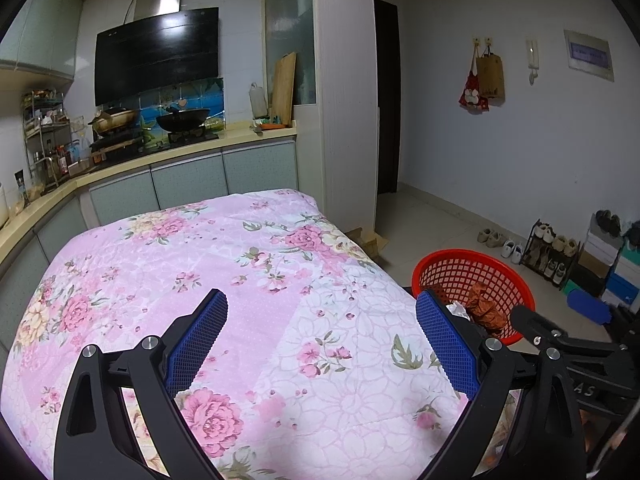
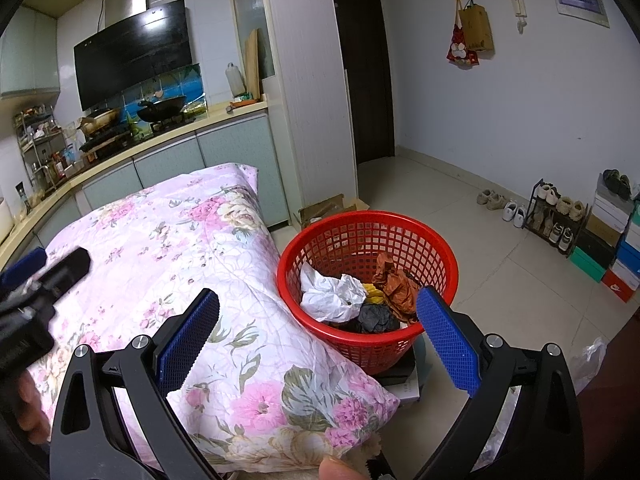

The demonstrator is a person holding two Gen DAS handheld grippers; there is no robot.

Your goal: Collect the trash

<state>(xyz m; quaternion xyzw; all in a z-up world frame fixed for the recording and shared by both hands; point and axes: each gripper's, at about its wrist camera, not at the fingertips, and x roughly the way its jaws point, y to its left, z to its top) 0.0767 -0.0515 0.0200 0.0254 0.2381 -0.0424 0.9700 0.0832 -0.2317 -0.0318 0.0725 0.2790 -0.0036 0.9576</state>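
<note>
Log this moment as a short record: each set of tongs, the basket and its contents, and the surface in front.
left tongs: open, empty, over the floral quilt
right tongs: open, empty, aimed between quilt edge and basket
red mesh basket: on the floor beside the quilt, upright
basket contents: crumpled white paper, brown wrapper, black bag, a yellow scrap
trash on quilt: none visible

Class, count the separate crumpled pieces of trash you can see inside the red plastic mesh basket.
4 in the red plastic mesh basket: crumpled white paper at left, brown wrapper at right, black crumpled piece in front, small yellow scrap in the middle. More may lie underneath.
</note>
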